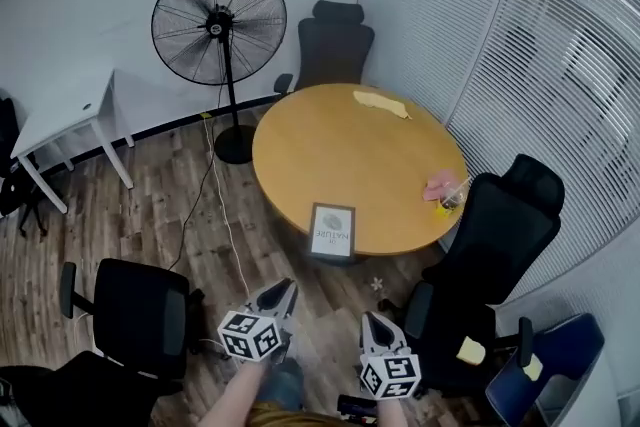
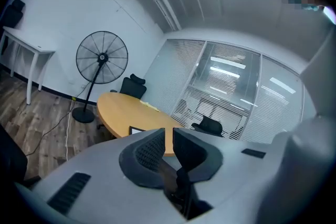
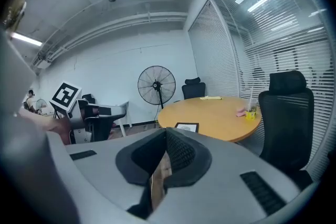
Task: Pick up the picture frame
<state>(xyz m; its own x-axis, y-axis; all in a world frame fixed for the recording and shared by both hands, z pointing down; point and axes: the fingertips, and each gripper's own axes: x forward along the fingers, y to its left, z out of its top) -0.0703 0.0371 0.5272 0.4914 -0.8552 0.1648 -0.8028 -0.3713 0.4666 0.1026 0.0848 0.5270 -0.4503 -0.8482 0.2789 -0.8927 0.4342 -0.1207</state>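
Wooden round table [image 1: 340,145], rectangular picture frame [image 1: 332,231] at edge; left gripper [image 1: 281,294], right gripper [image 1: 372,321] clenched, empty.

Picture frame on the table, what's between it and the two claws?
Just wooden floor with a small white scrap, then the table edge, in the head view. Left claw and right claw are shut.

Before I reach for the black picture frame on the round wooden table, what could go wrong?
The black picture frame sits right at the near rim of the round wooden table; a nudge could push it off.
The left gripper and right gripper both have closed fingers; unopened, they would likely knock the frame.
The black office chair stands close on the right and may snag that arm.
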